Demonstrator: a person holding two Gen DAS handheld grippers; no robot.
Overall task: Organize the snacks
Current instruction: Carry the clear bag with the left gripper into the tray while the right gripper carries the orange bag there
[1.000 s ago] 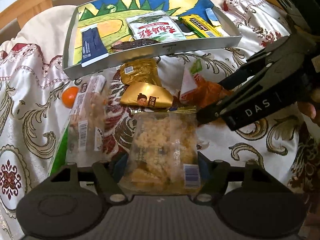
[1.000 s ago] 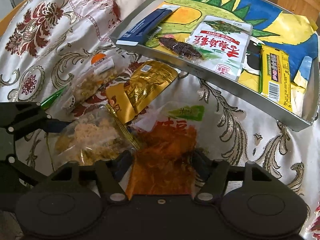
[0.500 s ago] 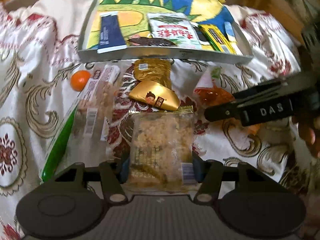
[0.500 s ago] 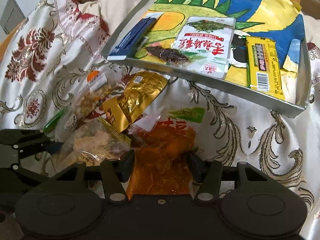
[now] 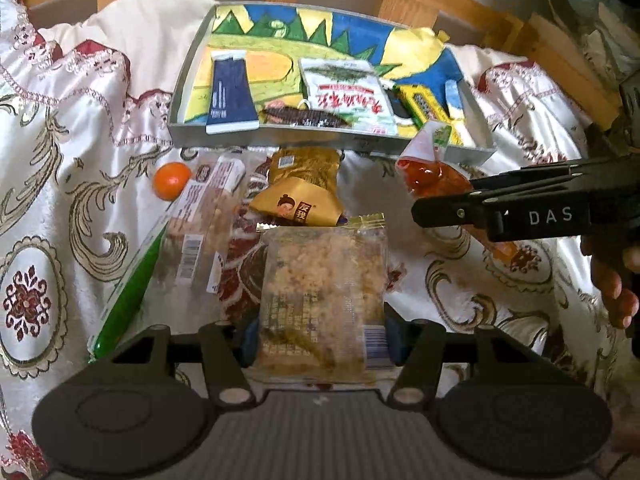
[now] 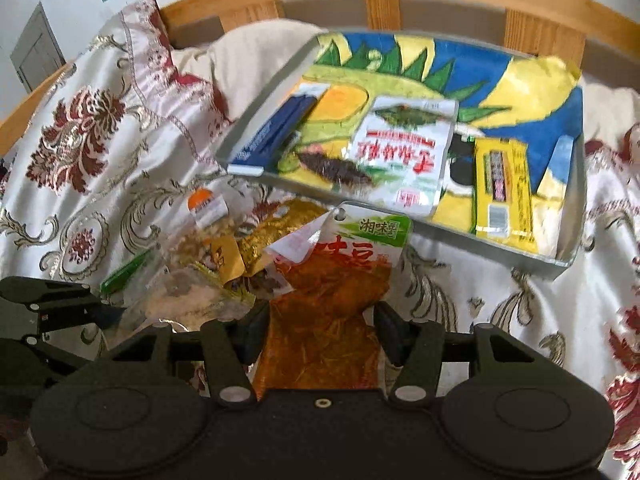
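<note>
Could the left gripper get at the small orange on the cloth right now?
Probably not yet. The left gripper is shut on the clear crumb-snack packet, so it would have to drop that first. The orange itself lies uncovered beside the long clear packet.

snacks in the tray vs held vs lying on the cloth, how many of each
In the tray: 4 (navy packet, dark strip, white packet, yellow bar)
Held: 2 (clear crumbly pack in left gripper, orange-red pouch in right gripper)
On the cloth: 5 (orange fruit, long clear pack, green packet, gold pouch, yellow packet)
Total: 11
</note>
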